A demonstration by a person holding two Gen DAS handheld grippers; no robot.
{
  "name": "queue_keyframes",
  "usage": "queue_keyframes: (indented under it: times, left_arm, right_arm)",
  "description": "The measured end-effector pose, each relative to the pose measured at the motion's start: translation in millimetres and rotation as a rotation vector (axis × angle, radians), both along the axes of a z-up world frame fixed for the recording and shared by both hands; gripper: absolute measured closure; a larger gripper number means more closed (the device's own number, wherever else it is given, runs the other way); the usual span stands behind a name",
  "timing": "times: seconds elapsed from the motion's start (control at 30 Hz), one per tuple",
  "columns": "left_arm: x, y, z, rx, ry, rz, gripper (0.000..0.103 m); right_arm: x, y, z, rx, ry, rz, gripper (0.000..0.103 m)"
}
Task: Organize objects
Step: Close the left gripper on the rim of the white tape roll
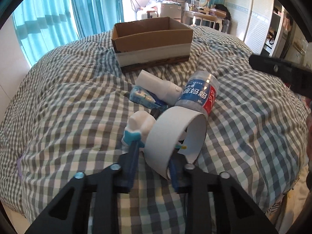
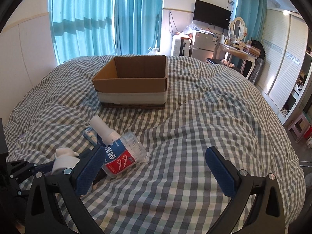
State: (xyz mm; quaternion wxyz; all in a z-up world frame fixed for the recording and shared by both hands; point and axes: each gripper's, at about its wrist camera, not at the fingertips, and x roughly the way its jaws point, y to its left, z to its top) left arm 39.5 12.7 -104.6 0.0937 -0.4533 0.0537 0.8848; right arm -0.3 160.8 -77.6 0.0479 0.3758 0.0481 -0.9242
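The left gripper (image 1: pixel 156 142) had its fingers clamped on a white figurine (image 1: pixel 139 123) lying on the checked bed (image 1: pixel 68 107) before the cardboard box (image 1: pixel 152 39); the right gripper (image 2: pixel 156 167) gaped wide, holding nothing.

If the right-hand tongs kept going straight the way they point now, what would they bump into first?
Probably just the checked quilt. The right tongs stand open and aim at bare bedding; the plastic bottle lies a little to the left of that line, though depth is hard to judge.
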Motion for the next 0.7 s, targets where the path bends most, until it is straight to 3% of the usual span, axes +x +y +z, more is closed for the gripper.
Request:
queue_keyframes:
  times: [0.1,0.23,0.43,0.7]
  left_arm:
    - [1.1,-4.4,6.1,0.011,0.015,0.011,0.084]
    - [5.5,-13.2,23.2,0.028,0.06,0.026,0.097]
    - [-4.9,-37.8,40.2,0.038,0.094,0.093,0.099]
    - [-29.7,-57.5,57.2,0.033,0.143,0.156,0.099]
  right_arm:
    - [-1.4,-2.3,-3.7,0.002,-0.012,0.005,0.0]
    - [-2.2,-6.6,-6.0,0.002,-0.016,0.019,0.0]
    - [-9.5,-21.0,-14.0,-0.01,-0.056,0.077,0.0]
    - [-46.0,-50.2,-50.0,-0.062,-0.193,0.117,0.0]
